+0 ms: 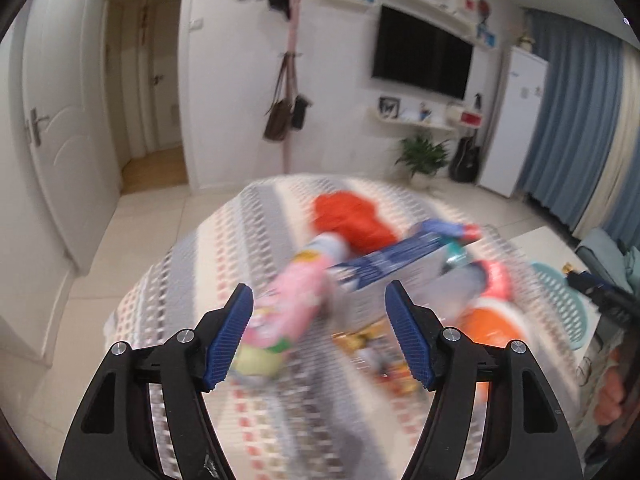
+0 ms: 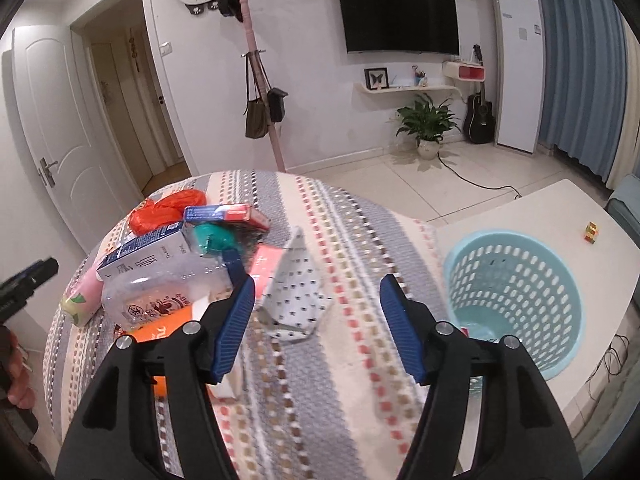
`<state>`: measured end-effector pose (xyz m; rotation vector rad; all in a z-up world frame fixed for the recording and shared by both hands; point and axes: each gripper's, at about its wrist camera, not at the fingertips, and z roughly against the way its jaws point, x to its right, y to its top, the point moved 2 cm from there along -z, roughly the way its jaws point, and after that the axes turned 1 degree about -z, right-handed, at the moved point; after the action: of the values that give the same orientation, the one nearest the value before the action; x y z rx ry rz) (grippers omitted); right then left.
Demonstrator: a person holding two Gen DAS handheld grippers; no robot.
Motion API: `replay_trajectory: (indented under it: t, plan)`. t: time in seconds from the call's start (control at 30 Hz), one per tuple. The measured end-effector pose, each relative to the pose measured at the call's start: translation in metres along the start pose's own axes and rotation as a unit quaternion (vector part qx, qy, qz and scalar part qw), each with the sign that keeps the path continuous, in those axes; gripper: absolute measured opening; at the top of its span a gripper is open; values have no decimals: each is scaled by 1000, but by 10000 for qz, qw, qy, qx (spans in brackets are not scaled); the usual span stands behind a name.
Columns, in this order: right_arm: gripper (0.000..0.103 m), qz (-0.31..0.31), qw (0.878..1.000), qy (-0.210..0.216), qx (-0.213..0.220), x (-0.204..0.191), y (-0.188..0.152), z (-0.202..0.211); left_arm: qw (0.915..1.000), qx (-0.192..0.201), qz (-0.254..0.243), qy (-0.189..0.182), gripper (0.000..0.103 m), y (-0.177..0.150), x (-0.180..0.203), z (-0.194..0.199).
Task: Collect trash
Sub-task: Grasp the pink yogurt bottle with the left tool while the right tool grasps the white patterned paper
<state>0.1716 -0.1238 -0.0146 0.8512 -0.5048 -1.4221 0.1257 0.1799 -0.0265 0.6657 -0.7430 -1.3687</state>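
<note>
A pile of trash lies on a striped cloth [image 2: 340,240]: an orange plastic bag [image 2: 168,210], a blue-white carton [image 2: 148,252], a clear bottle [image 2: 160,300], a pink bottle [image 2: 82,296], a teal wrapper [image 2: 212,238] and a white dotted paper cone [image 2: 296,288]. My right gripper [image 2: 316,320] is open, just above and in front of the cone. My left gripper [image 1: 320,332] is open over the blurred pile, with the pink bottle [image 1: 288,304] by its left finger. A light blue basket [image 2: 516,292] stands to the right.
The basket stands on a white table [image 2: 560,208] with a small coloured cube [image 2: 591,232]. A person's hand [image 2: 16,376] holds the other gripper at the left edge. Behind are a coat rack [image 2: 256,80], a potted plant [image 2: 428,124] and tiled floor.
</note>
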Motion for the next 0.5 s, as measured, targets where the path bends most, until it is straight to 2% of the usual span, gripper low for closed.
replay_trajectory:
  t: [0.07,0.27,0.5]
  plan:
    - [62,14,10000,9,-64,-8,2,-8,9998,-184,-9,54,67,-1,-17,-14]
    - [62,55,9996,-65,-269,-26,2,-32,9975,-625,-320,17,67,-12,-31,-38]
    - [62,58,9986,-179,-503,-32,1,-54,9932,-1026,-546,26,66,-13,-22,-63]
